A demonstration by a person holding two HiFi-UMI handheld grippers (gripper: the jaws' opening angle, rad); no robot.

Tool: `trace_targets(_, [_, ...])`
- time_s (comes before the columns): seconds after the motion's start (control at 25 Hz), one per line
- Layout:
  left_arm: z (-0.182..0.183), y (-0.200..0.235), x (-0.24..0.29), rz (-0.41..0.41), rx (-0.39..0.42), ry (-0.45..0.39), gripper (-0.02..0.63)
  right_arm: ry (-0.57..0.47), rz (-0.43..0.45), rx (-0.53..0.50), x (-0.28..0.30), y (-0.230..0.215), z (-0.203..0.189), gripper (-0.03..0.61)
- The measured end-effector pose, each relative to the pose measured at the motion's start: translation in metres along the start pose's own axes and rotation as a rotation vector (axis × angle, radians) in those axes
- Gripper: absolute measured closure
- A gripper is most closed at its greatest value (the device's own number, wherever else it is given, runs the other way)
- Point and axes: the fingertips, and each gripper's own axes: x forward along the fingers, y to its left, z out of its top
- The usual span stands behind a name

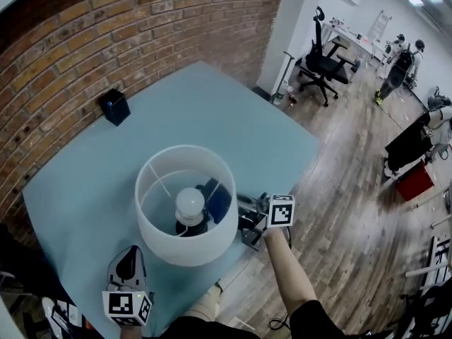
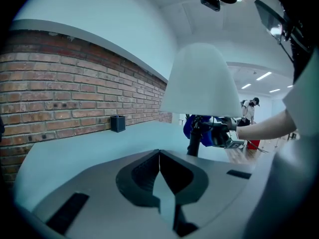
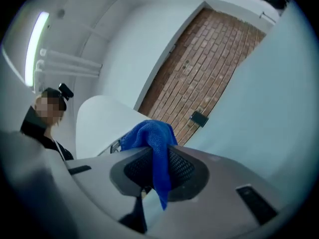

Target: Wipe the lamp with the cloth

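1. Head view
   - The lamp (image 1: 185, 249) stands upright near the middle of the bench (image 1: 212, 111), so its long axis is vertical. Its white shade (image 1: 152, 210) is open at the top, and the bulb (image 1: 189, 202) shows inside.
   - The right gripper (image 1: 246, 221) is at the lamp's right side, at the shade's rim, with its jaws pointing in toward the lamp's centre.
   - The blue cloth (image 1: 216, 198) shows through the open top, just beside the bulb.
   - The left gripper (image 1: 130, 254) hangs near the shade's lower-left edge, apart from it.
   - A black box (image 1: 115, 106) stands by the brick wall (image 1: 85, 41), well apart from the lamp.
2. Left gripper view
   - The jaws are closed together with nothing between them.
   - The lamp lies ahead and to the right of the jaw line, with the shade high and the dark stem (image 2: 193, 142) below it.
   - The cloth and the right gripper sit at the stem, on its far side.
3. Right gripper view
   - The jaws are clamped on the cloth. A fold bunches ahead of the tips and a tail hangs down between them.
   - The shade lies ahead and to the left, close by. Contact between the cloth and the lamp cannot be confirmed.
   - Judgement: the right gripper is the nearer, working one. The wiping stroke probably runs along the vertical stem or round the shade
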Motion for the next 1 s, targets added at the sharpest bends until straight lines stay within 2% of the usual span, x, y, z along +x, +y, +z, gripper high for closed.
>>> trace_targets(0.28, [0.008,0.009,0.035,0.045,-0.027,-0.001,0.605,0.17,0.257,0.234,0.052,-0.002,-0.005,0.518])
trace_targets(0.36, [0.011,0.011,0.041,0.055,-0.036,-0.009,0.604,0.284,0.28,0.258,0.062,-0.005,-0.021,0.518])
trace_targets(0.44, [0.012,0.014,0.045,0.06,-0.038,-0.013,0.605,0.421,0.257,0.242,0.068,-0.013,-0.044,0.518])
trace_targets(0.52, [0.011,0.017,0.046,0.067,-0.043,-0.01,0.606,0.524,0.224,0.214,0.071,-0.021,-0.061,0.518])
trace_targets(0.6, [0.009,0.02,0.047,0.072,-0.045,-0.006,0.604,0.582,0.163,0.187,0.071,-0.033,-0.069,0.517])
trace_targets(0.68, [0.009,0.02,0.046,0.072,-0.04,-0.004,0.604,0.625,0.048,0.152,0.067,-0.05,-0.074,0.517])
trace_targets(0.76, [0.008,0.019,0.044,0.068,-0.032,-0.002,0.605,0.656,-0.12,0.119,0.061,-0.076,-0.077,0.517])
trace_targets(0.84, [0.007,0.017,0.043,0.061,-0.026,-0.001,0.605,0.648,-0.281,0.117,0.054,-0.1,-0.075,0.518])
trace_targets(0.88, [0.008,0.016,0.043,0.059,-0.029,-0.004,0.605,0.621,-0.329,0.128,0.051,-0.106,-0.07,0.518])
trace_targets(1.0, [0.011,0.015,0.04,0.054,-0.03,-0.015,0.605,0.476,-0.375,0.165,0.041,-0.109,-0.047,0.518])
